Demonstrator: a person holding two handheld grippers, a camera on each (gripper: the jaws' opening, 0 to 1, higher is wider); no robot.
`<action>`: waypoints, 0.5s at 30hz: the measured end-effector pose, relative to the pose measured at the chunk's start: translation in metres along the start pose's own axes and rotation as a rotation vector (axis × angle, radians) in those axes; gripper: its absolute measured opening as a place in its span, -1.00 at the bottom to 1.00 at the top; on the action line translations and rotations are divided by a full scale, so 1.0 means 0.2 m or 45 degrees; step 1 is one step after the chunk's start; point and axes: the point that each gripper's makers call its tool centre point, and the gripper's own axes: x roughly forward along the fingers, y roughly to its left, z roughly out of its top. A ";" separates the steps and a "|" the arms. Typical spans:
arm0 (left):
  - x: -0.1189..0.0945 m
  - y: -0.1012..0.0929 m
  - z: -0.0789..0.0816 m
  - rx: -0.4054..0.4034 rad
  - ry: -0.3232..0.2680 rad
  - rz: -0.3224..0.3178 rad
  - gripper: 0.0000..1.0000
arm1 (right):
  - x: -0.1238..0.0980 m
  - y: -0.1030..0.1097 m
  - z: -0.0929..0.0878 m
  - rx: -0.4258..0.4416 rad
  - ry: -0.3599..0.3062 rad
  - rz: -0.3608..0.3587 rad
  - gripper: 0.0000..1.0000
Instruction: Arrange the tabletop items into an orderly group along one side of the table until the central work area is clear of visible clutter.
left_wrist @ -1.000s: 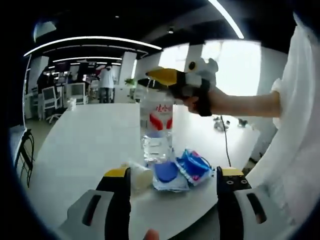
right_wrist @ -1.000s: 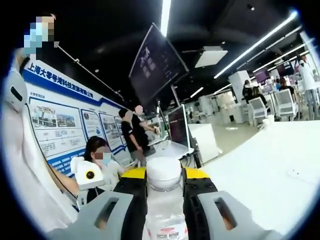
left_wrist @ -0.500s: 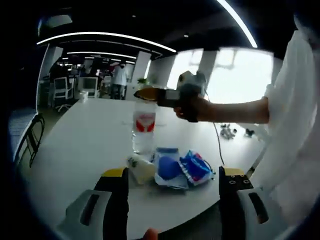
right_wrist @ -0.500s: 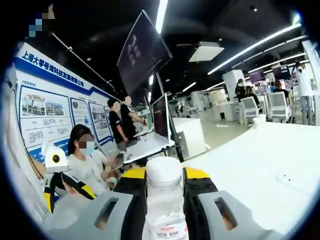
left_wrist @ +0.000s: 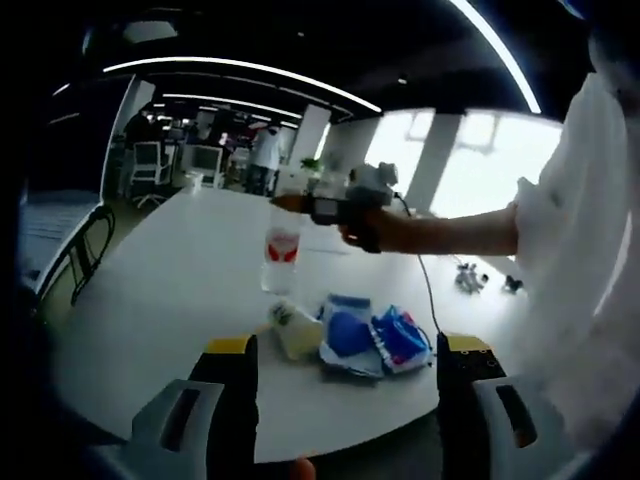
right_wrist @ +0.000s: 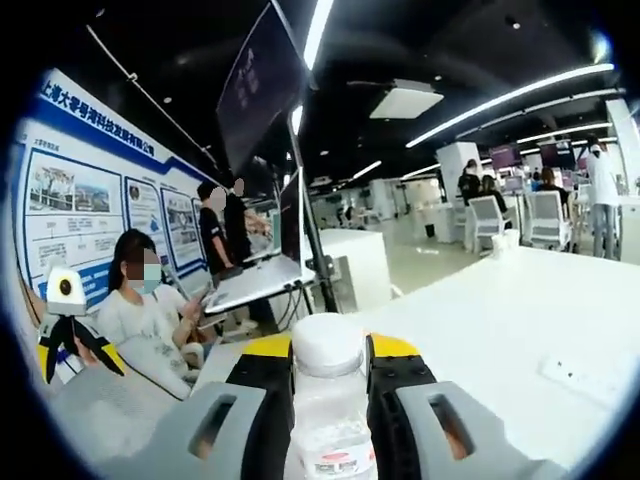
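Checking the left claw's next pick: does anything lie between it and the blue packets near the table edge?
Nothing visible. The left claw is open, and the blue packets lie just beyond its jaws. The small cup sits beside them; the water bottle, held by the right claw, is farther back.

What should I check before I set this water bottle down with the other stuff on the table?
1. Grip on the bottle: ok. The right gripper is shut on the water bottle at the neck, below the white cap.
2. Bottle upright: ok, it stands vertical in the left gripper view.
3. Bottle base touching the white table: cannot tell.
4. Free spot by the group: ok. There is bare table beside the blue packets and the small white cup.
5. Left gripper clear of the bottle: ok, open, holding nothing, short of the items.
6. Cable on the table: ok, it lies beyond the packets.
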 end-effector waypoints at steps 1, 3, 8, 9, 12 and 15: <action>0.00 0.00 0.00 -0.001 0.000 0.001 0.38 | 0.01 -0.01 0.00 -0.001 -0.006 -0.002 -0.54; 0.01 0.00 0.00 -0.002 0.005 0.005 0.37 | 0.02 -0.03 0.01 -0.016 -0.024 -0.001 -0.54; 0.02 0.00 -0.02 -0.003 0.018 0.006 0.36 | 0.05 -0.07 -0.02 -0.055 -0.013 0.001 -0.54; 0.02 0.00 -0.02 -0.008 0.015 0.009 0.36 | 0.06 -0.08 -0.03 -0.070 -0.013 0.000 -0.54; 0.01 0.01 -0.03 -0.022 0.009 0.017 0.33 | 0.09 -0.10 -0.05 -0.105 -0.005 -0.007 -0.54; 0.00 0.02 -0.03 -0.036 0.005 0.027 0.32 | 0.12 -0.13 -0.08 -0.106 0.000 -0.032 -0.53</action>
